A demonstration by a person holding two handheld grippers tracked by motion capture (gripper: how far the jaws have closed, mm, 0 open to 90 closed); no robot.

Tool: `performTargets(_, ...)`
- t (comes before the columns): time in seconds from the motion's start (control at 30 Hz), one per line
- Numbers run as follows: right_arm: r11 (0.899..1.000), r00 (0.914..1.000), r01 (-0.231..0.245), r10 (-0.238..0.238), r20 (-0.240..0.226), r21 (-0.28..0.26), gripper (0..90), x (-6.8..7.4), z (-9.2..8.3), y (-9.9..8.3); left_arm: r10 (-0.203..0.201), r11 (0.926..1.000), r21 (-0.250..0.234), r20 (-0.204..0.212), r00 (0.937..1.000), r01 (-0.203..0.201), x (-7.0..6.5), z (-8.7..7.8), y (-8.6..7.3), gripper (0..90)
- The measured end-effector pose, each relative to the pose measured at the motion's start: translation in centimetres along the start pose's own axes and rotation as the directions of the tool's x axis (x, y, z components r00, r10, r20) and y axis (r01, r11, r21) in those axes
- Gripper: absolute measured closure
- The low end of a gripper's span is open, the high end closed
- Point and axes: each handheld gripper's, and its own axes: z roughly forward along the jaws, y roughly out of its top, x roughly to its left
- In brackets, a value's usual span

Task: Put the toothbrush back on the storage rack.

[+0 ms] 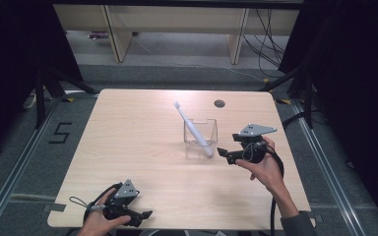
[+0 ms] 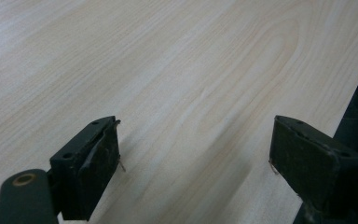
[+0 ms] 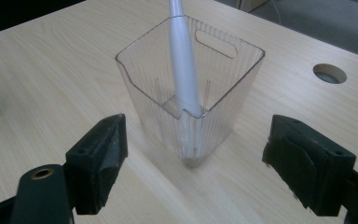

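Finding: the toothbrush [image 1: 192, 129] stands inside the clear ribbed container [image 1: 200, 139], right of centre in the high view. Its handle end sits in the container's near corner and its bristle head leans up and out toward the upper left of the frame. In the right gripper view the handle [image 3: 184, 65] rests against the container's [image 3: 223, 88] near rim, with nothing gripping it.

Right gripper [image 1: 225, 153]: just beside the container's right wall in the high view, apart from it. Its own view shows the jaws spread wide with the container standing between and beyond them, empty-handed.

Left gripper [image 1: 145, 215]: lower left of the high view, at the near table [image 1: 128, 142] edge, well apart from the container. Its jaws are likewise wide apart over bare wood (nothing between them).

Assessment: the placing of the toothbrush into the container appears done, as it stands unsupported. What remains, by my judgement, is only to draw the right gripper clear without knocking the container, which looks light and could tip with the brush leaning out.
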Motion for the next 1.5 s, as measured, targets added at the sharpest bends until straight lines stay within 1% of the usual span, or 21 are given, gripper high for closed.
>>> performTargets(0.13,0.999,0.9995,0.033,-0.033,0.002,0.003,20.7,0.1,-0.2,-0.2,-0.001,1.0000,-0.001,0.000,1.0000,0.001,0.0,0.0,0.0,15.2)
performTargets(0.17,0.999,0.9995,0.033,-0.033,0.002,0.003,20.7,0.1,-0.2,-0.2,-0.001,1.0000,-0.001,0.000,1.0000,0.001,0.0,0.0,0.0,15.2)
performTargets(0.2,1.000,1.0000,0.005,-0.005,-0.002,0.004,20.7,0.4,-0.2,-0.4,-0.001,1.0000,-0.002,0.000,1.0000,0.001,0.0,0.0,0.0,15.2)
performTargets(0.23,0.999,0.9992,0.039,-0.039,0.005,-0.001,20.6,0.2,-0.2,-0.4,-0.001,1.0000,-0.003,0.000,1.0000,0.001,0.0,0.0,0.0,15.2)
performTargets(0.4,1.000,0.9998,0.019,-0.019,-0.002,0.011,20.6,0.4,-0.3,-1.0,-0.001,1.0000,-0.003,0.000,1.0000,0.001,-0.1,0.0,0.0,15.2)
performTargets(0.47,0.999,0.9995,0.032,-0.032,0.006,0.006,20.6,0.4,-0.3,-1.0,-0.001,1.0000,-0.003,0.000,1.0000,0.001,-0.1,0.0,0.0,15.2)
performTargets(0.5,1.000,0.9999,0.011,-0.011,-0.001,0.017,20.6,0.5,-0.4,-1.2,-0.001,1.0000,-0.003,0.000,1.0000,0.001,-0.1,0.0,0.0,15.2)
performTargets(0.53,0.999,0.9995,0.029,-0.029,-0.007,0.016,20.6,0.5,-0.3,-1.3,-0.012,0.9999,-0.004,-0.001,0.9999,0.012,-0.1,0.0,0.0,15.2)
performTargets(0.67,1.000,0.9999,0.014,-0.014,-0.003,0.028,20.4,0.8,-0.3,-1.7,0.002,1.0000,-0.002,-0.001,1.0000,-0.002,-0.1,0.0,0.0,15.2)
performTargets(0.7,0.999,0.9990,0.046,-0.046,-0.003,0.022,20.4,0.6,-0.3,-1.7,0.001,1.0000,-0.002,-0.001,1.0000,-0.001,0.0,0.0,0.0,15.2)
performTargets(0.73,0.999,0.9997,0.026,-0.026,-0.003,0.023,20.4,0.8,-0.3,-1.9,0.000,1.0000,-0.002,-0.001,1.0000,0.000,-0.1,0.0,0.0,15.2)
performTargets(0.87,0.999,0.9994,0.035,-0.035,-0.005,0.033,20.4,1.0,-0.3,-2.2,-0.008,1.0000,-0.004,-0.002,1.0000,0.008,-0.1,0.0,0.0,15.2)
performTargets(0.93,0.999,0.9998,0.009,-0.009,-0.017,0.037,20.4,1.4,-0.2,-2.5,0.001,1.0000,-0.004,0.008,1.0000,-0.001,-0.1,0.0,0.0,15.2)
performTargets(1.03,0.998,0.9992,0.037,-0.037,-0.019,0.044,20.4,1.3,-0.1,-2.8,-0.004,1.0000,-0.006,-0.002,1.0000,0.004,-0.1,0.0,0.0,15.2)
performTargets(1.17,0.999,0.9994,0.032,-0.031,-0.015,0.044,20.4,1.5,-0.1,-3.1,-0.006,1.0000,-0.002,-0.001,1.0000,0.006,-0.1,0.0,0.0,15.2)
performTargets(1.2,0.999,0.9998,0.011,-0.010,-0.017,0.045,20.4,1.7,0.0,-3.5,-0.011,0.9999,-0.003,-0.004,0.9999,0.011,-0.1,0.1,0.0,15.2)
performTargets(1.23,0.998,0.9995,0.024,-0.023,-0.021,0.058,20.5,1.7,0.0,-3.6,-0.011,0.9999,-0.003,-0.004,0.9999,0.011,-0.1,0.1,0.0,15.2)
performTargets(1.27,0.998,0.9997,0.012,-0.011,-0.021,0.058,20.5,1.8,0.1,-3.8,0.000,1.0000,-0.003,-0.003,1.0000,0.000,0.0,0.0,0.0,15.2)
performTargets(1.3,0.998,0.9994,0.033,-0.032,-0.015,0.052,20.5,1.7,0.2,-3.9,0.001,1.0000,-0.002,-0.004,1.0000,-0.001,0.0,0.0,0.0,15.2)
performTargets(1.43,0.998,0.9996,0.010,-0.008,-0.026,0.066,20.5,2.0,0.2,-4.5,0.000,1.0000,-0.003,-0.004,1.0000,0.000,0.0,0.0,0.0,15.2)
performTargets(1.5,0.998,0.9991,0.030,-0.028,-0.030,0.062,20.5,2.0,0.3,-4.6,-0.001,1.0000,-0.003,-0.004,1.0000,0.001,-0.1,0.0,0.0,15.1)
